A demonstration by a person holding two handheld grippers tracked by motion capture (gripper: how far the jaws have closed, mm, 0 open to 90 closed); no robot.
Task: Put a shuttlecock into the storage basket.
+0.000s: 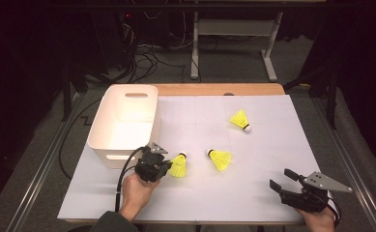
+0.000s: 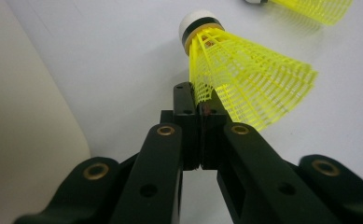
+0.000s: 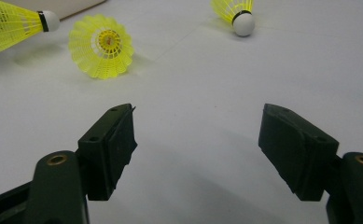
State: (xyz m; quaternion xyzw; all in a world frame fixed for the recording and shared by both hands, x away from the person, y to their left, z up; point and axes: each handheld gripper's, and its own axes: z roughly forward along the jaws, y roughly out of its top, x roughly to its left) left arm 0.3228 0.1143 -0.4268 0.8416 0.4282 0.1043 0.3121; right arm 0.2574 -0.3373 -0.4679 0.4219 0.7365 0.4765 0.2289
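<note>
Left gripper [image 1: 168,164] carrying a yellow shuttlecock [image 1: 179,166] toward the white bin [image 1: 109,137].

Its fingers [image 2: 184,100] are pinched tight on the mesh skirt of the shuttlecock, cork end pointing away, just beside the bin's near corner and seemingly lifted off the table [image 1: 272,145]. The step in hand looks like transport; next the hand must swing over the rim and part the fingers to drop it. The right gripper [image 1: 285,180] rests wide open and empty near the table's front edge; two more shuttlecocks [image 1: 221,159] [image 1: 240,120] lie on the table.
</note>
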